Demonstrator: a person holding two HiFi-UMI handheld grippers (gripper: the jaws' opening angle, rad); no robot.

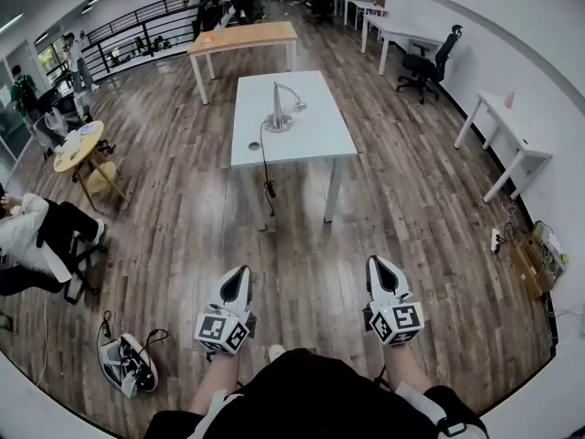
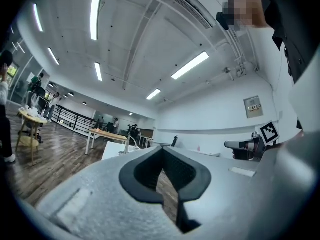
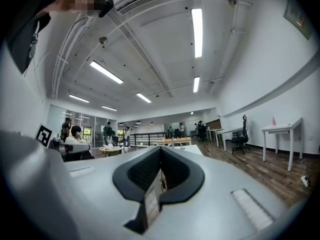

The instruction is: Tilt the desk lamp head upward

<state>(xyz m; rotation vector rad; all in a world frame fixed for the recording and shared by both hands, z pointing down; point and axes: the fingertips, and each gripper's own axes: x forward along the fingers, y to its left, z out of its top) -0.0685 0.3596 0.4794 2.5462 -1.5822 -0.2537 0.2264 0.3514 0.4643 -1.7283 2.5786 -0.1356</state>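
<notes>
A silver desk lamp with a round base and a curved neck stands on a white table well ahead of me, its small head hanging to the right. A black cord runs from it over the table's front edge. My left gripper and right gripper are held low near my body, far from the table, both shut with nothing between the jaws. The lamp shows small above the shut left gripper in the left gripper view and above the shut right gripper in the right gripper view.
Wooden floor lies between me and the white table. A wooden-topped table stands behind it. A black office chair and white desks line the right wall. A seated person, a round side table and shoes are on the left.
</notes>
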